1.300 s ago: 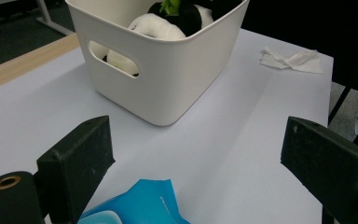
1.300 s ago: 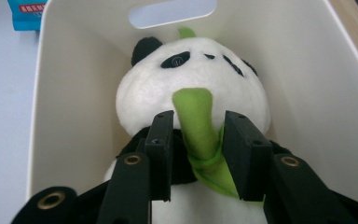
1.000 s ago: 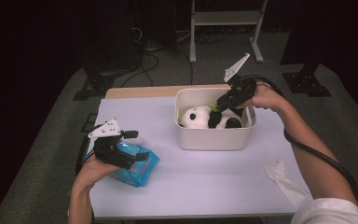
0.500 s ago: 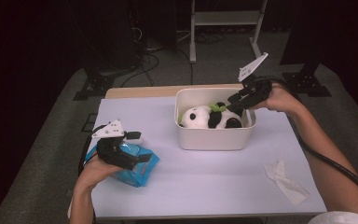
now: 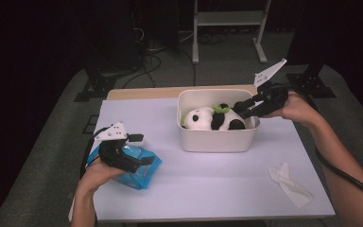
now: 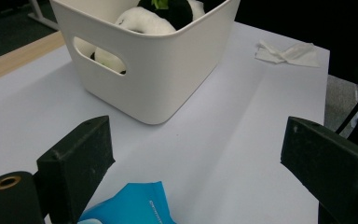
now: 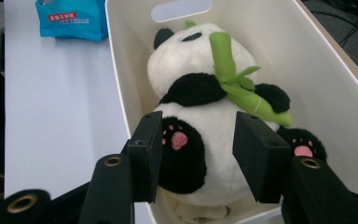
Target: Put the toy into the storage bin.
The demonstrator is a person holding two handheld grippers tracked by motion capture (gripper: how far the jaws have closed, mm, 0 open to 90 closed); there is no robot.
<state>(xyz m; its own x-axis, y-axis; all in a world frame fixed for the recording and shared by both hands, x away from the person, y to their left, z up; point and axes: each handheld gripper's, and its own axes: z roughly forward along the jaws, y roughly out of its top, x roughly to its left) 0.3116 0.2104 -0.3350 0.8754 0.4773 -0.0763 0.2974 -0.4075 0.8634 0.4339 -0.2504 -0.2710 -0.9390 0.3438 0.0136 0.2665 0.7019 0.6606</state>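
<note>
- The counter [image 5: 208, 184] carries a white bin [image 5: 217, 139] in its middle, a blue packet [image 5: 137, 165] at its left edge and a crumpled tissue [image 5: 290, 184] toward its right front corner.
- The white bin holds the plush panda [image 5: 212, 118], which lies on its back inside with its head toward the handle cut-out on the left side and a green bamboo stalk [image 7: 230, 70] across its chest.
- The right tool [image 5: 246, 108] has pulled back from over the bin's middle, where it was a second ago, to the bin's right rim, and it now points in at the panda's feet.
- Its jaws have just been opening. In the right gripper view they stand either side of the panda's lower body and black leg, and gaps show beside the plush, so I judge the toy released, not held.
- The panda looks settled a little flatter in the bin than a second ago, so the placing step looks finished.
- The left tool [image 5: 134, 150] has kept its place over the blue packet. In the left gripper view its jaws stand wide, with the packet [image 6: 135, 210] low between them and no pad visibly pressing on it.
- The packet has not shifted on the counter, so it is likely the next thing to pick up.
</note>
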